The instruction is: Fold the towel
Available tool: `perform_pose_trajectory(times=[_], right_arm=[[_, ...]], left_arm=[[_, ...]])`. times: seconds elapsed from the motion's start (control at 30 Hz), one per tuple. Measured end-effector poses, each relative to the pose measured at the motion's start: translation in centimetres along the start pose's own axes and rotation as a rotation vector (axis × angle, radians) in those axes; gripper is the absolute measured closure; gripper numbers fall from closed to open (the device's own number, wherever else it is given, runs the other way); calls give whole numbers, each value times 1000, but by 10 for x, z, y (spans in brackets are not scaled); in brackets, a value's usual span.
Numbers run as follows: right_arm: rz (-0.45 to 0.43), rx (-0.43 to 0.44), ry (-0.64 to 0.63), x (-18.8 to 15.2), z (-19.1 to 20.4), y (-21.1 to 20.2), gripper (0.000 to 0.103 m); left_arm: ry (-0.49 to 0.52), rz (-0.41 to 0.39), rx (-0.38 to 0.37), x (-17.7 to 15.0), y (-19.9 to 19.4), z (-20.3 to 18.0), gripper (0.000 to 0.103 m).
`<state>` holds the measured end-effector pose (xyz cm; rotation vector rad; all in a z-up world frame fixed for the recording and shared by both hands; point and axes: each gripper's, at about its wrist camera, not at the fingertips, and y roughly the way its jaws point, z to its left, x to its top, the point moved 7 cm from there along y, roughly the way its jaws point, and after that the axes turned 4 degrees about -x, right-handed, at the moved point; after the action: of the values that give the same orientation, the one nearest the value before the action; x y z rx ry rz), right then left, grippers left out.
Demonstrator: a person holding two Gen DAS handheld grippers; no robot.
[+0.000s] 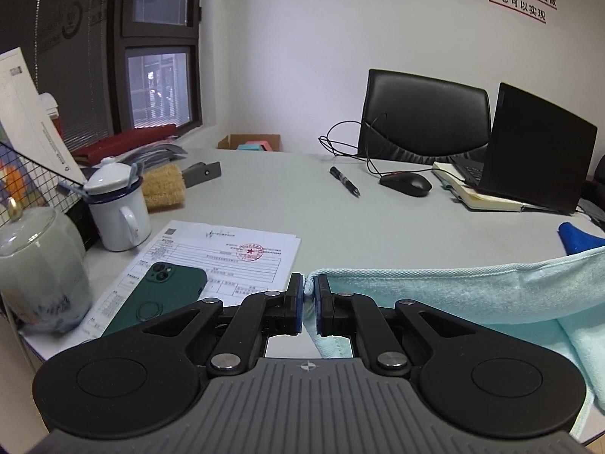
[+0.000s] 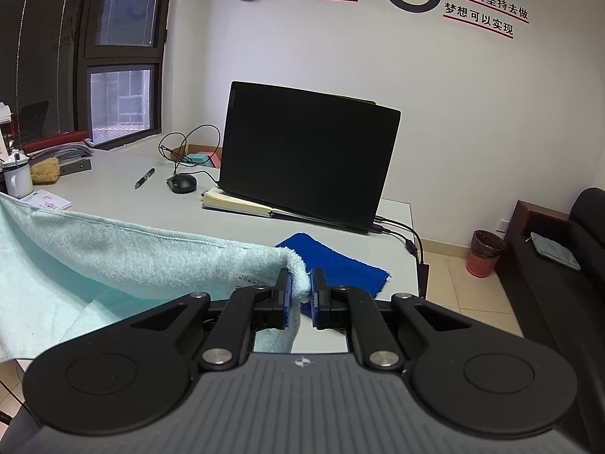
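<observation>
A light aqua towel (image 1: 453,295) hangs stretched between my two grippers above the grey desk (image 1: 295,196). My left gripper (image 1: 309,287) is shut on the towel's left corner; the cloth runs off to the right and drapes down. In the right wrist view my right gripper (image 2: 302,283) is shut on the towel's other corner, and the towel (image 2: 113,261) stretches away to the left with a small label near the fingers.
A green phone (image 1: 159,299) lies on papers (image 1: 227,257) at the left, with a white mug (image 1: 117,208) and a teapot (image 1: 38,265). A pen (image 1: 345,181), mouse (image 1: 406,183), notebook and laptop (image 2: 306,159) stand further back. A folded blue cloth (image 2: 340,261) lies near the right gripper.
</observation>
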<state>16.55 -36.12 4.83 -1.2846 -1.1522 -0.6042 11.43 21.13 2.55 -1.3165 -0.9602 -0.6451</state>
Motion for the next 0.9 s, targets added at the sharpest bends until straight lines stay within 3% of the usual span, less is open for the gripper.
perform_pose_trajectory(times=[0.57,0.9], right_arm=[[88,-68,-32,1,-16,89,92],[143,-80,-37,-4,-30,133,92]], left_arm=[[171,47,28,35,94,-28,95],[209,110,14,38,146,-42,95]])
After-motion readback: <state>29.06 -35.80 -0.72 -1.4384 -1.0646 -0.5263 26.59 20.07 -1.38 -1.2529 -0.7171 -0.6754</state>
